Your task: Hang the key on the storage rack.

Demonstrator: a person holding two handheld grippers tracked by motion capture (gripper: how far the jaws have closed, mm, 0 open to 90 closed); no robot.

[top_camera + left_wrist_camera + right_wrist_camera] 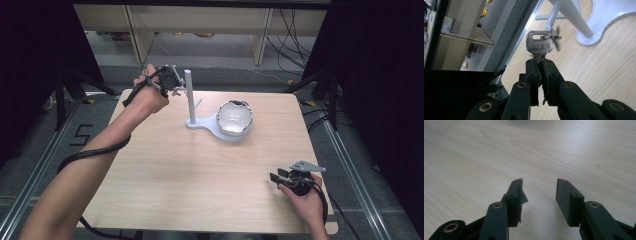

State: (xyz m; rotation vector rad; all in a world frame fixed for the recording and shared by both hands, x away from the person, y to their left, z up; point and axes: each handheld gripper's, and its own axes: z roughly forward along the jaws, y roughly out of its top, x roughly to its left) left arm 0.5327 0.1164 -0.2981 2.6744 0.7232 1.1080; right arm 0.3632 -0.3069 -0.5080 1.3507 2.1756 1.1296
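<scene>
My left gripper [541,65] is shut on the blade of a silver key [539,45], whose head sticks up past the jaws with a small ring and tag [555,40] hanging from it. In the high view this gripper [176,82] is held high at the back left, close beside the upright post [190,95] of a pale stand. The stand's flat base [204,122] carries a shiny metal bowl [234,117]. My right gripper [276,175] rests low near the front right of the wooden table [200,170]; its jaws stand apart with nothing between them [539,193].
A short peg [554,15] branches off the stand's post near the key. Beyond the table's far edge are a grey floor, a wooden shelf unit [200,25] and loose cables [295,45]. Dark frame legs stand at both sides.
</scene>
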